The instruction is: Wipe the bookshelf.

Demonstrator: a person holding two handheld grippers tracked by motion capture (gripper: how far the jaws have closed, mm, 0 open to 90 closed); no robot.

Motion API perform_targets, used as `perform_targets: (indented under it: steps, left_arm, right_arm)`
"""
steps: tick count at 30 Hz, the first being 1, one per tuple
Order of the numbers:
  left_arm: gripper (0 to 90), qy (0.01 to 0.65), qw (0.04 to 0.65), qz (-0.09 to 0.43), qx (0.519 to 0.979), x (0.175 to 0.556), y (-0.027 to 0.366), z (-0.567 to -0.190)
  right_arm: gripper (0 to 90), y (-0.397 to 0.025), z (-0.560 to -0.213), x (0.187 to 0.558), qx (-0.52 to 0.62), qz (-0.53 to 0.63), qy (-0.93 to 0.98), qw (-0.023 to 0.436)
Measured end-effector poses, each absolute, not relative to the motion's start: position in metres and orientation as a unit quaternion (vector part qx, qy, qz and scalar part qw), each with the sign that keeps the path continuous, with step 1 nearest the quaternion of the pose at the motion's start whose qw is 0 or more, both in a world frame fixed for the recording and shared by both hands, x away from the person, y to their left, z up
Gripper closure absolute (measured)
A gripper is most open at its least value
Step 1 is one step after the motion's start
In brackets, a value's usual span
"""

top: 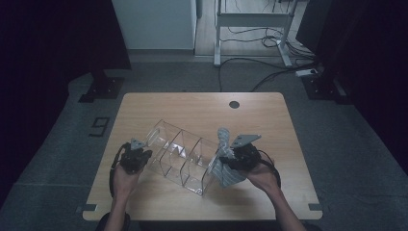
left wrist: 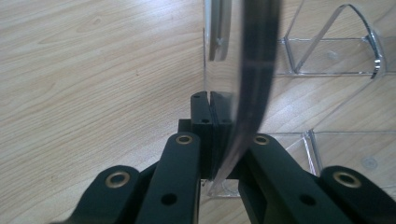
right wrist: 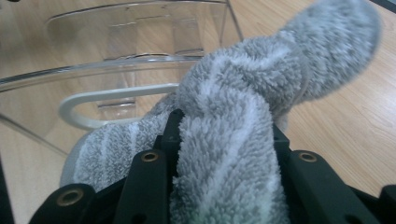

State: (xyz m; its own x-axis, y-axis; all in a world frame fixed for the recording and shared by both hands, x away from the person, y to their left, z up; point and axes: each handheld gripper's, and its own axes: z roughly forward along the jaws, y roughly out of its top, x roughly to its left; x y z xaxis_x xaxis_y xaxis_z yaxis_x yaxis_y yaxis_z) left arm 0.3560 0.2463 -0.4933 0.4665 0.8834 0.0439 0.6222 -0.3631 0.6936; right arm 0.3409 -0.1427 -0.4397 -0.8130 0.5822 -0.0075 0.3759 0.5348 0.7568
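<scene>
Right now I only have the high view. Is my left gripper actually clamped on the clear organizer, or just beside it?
Observer: The left gripper is clamped on a thin wall of the clear organizer.
Operator: And the towel on the right?
Observer: The right gripper is closed on the grey towel; its pile bulges over both jaws.
Operator: Where is the towel relative to the organizer?
Observer: The towel lies against the organizer's curved front edge.
</scene>
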Motion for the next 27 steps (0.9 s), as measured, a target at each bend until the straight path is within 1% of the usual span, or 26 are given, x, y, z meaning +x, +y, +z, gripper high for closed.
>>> perform_targets:
  steps: [12, 27]
  left_arm:
    - [87.2, 0.473, 0.308, 0.213, 0.798, 0.356, 0.246, -0.493]
    - [86.4, 0.481, 0.293, 0.222, 0.796, 0.356, 0.241, -0.493]
  right_arm:
    - [62.5, -0.132, -0.434, 0.322, 0.246, 0.396, 0.877, 0.121]
    - [62.5, -0.12, -0.433, 0.297, 0.222, 0.401, 0.884, 0.093]
